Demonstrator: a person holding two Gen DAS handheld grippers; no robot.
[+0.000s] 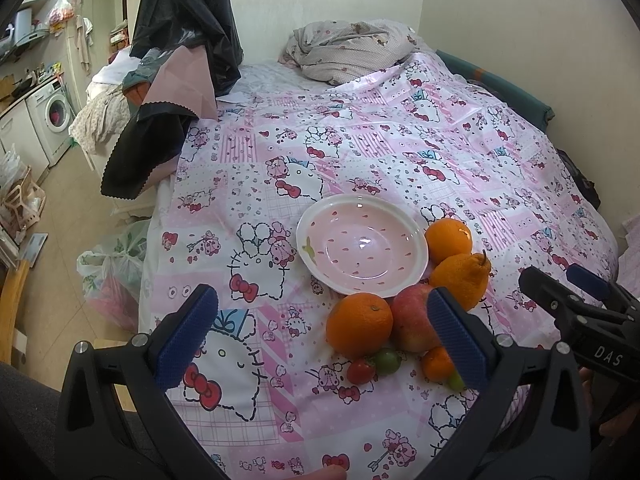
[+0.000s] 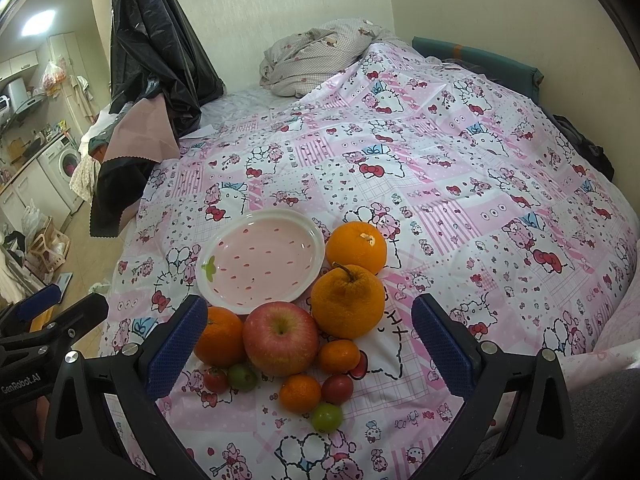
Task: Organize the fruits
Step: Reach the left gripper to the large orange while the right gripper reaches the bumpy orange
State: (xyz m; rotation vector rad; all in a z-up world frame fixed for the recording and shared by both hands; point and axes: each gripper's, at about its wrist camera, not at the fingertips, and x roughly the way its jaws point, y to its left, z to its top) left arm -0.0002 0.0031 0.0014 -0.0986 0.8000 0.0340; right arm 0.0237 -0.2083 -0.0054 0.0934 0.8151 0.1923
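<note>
The pink strawberry-print plate [image 2: 260, 260] lay empty on the cartoon-cat bedspread [image 2: 460, 184], and the fruit was heaped along its rim from about three to six o'clock, probably so that each piece would need only a short carry onto the plate. None had been moved onto it yet.

Counted in the right wrist view, there were two oranges, one at the plate's three o'clock [image 2: 357, 246] and one at its six o'clock [image 2: 219, 336], partly behind a blue pad. There was one knobbly stemmed citrus [image 2: 347, 302] and one red apple [image 2: 281, 338], touching each other. Two small mandarins [image 2: 339, 356] [image 2: 300, 393], two green cherry tomatoes [image 2: 242, 377] [image 2: 327, 418] and two clearly red ones [image 2: 216, 380] [image 2: 337, 389] lay nearest the camera; a further red shape behind the upper mandarin could not be identified.

The right gripper [image 2: 308, 344] hung above the pile with its jaws spread wide and holding nothing, the apple framed between them, seemingly lined up for a first pick. The left gripper [image 1: 324, 340] was likewise wide open and empty, hovering at the plate's seven o'clock, perhaps kept back to leave room.
</note>
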